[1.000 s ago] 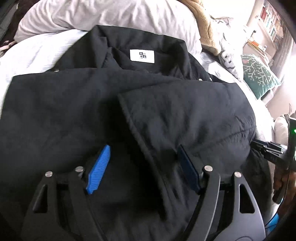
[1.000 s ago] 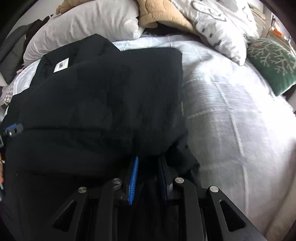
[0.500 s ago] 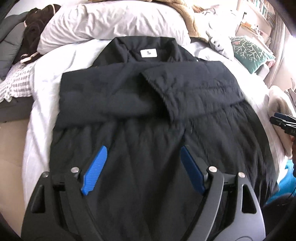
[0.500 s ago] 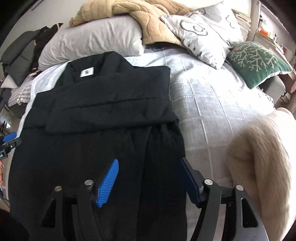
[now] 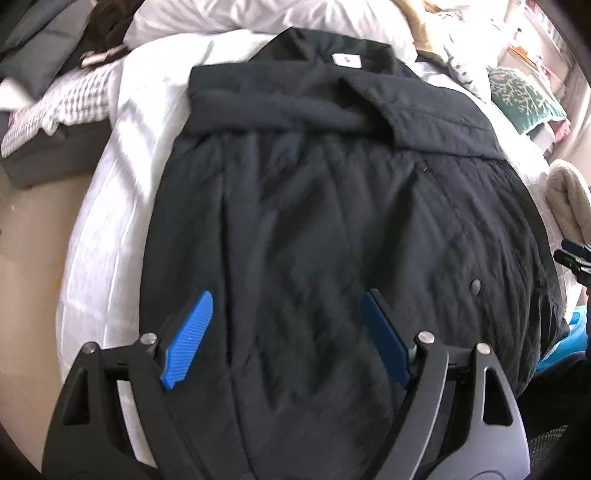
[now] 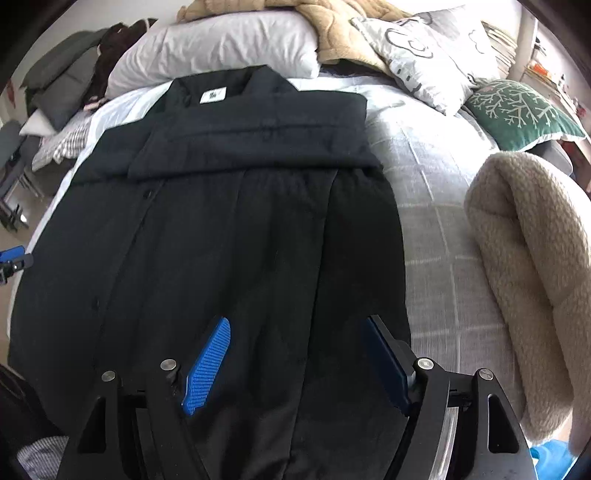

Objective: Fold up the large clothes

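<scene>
Both tools pulled back, right tool (image 6: 295, 365) just opened, empty above coat (image 6: 229, 229).

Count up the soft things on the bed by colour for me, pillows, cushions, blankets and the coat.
Black: 1, the coat
White or pale grey: 2, the plain pillow and the patterned cushion
Green: 1, the cushion
Beige: 2, the blanket by the pillows and the fleecy one on the right
Total: 6

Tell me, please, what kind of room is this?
Most likely a bedroom. A black coat lies spread on a bed with a pale checked cover, several pillows sit at its head, and a green cushion lies near the side.
</scene>
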A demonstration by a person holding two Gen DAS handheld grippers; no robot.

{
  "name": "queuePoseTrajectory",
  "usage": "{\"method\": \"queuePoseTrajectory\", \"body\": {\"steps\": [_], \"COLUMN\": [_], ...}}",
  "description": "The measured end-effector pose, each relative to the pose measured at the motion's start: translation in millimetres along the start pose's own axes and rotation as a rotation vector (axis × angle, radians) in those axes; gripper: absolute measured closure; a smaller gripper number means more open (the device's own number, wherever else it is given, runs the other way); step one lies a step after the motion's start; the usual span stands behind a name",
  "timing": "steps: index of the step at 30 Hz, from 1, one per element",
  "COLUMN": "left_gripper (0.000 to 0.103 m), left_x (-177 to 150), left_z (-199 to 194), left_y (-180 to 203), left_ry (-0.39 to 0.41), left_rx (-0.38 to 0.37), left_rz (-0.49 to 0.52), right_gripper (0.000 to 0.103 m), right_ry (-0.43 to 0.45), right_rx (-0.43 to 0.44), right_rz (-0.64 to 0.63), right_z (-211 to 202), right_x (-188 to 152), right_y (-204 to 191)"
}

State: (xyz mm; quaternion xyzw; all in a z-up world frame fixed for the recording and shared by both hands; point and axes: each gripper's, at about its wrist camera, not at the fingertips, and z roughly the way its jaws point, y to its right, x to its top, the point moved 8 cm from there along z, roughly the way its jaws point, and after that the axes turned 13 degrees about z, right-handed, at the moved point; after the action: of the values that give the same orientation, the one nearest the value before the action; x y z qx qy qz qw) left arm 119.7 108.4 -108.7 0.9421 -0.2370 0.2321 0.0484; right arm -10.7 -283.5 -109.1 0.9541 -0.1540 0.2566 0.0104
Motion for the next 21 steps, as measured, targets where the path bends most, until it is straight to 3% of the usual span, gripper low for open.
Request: {"method": "queuePoseTrajectory", "body": {"steps": [7,14,21], "left_gripper": [0.020,0.020,0.020], "left_x": [-32,-54,-71], "left_z": [3,8,7], "left_y": [-15,-11,-7], "left_ry": [-0.076,-0.161,-0.194], "left_rx": [-0.035,-0.083,-0.166], "left_rz": [-0.047,-0.035,-0.047], "right_gripper": [0.026,0.026,0.026], "right_ry": [-0.018,-0.122,-0.245], "right_rx": [-0.084,-0.108,-0.028], "right_rz": [-0.053,0.036,0.169], "right_z": [5,21,31], "right_x": [-18,-34,-54], "right_y": [8,35,55]}}
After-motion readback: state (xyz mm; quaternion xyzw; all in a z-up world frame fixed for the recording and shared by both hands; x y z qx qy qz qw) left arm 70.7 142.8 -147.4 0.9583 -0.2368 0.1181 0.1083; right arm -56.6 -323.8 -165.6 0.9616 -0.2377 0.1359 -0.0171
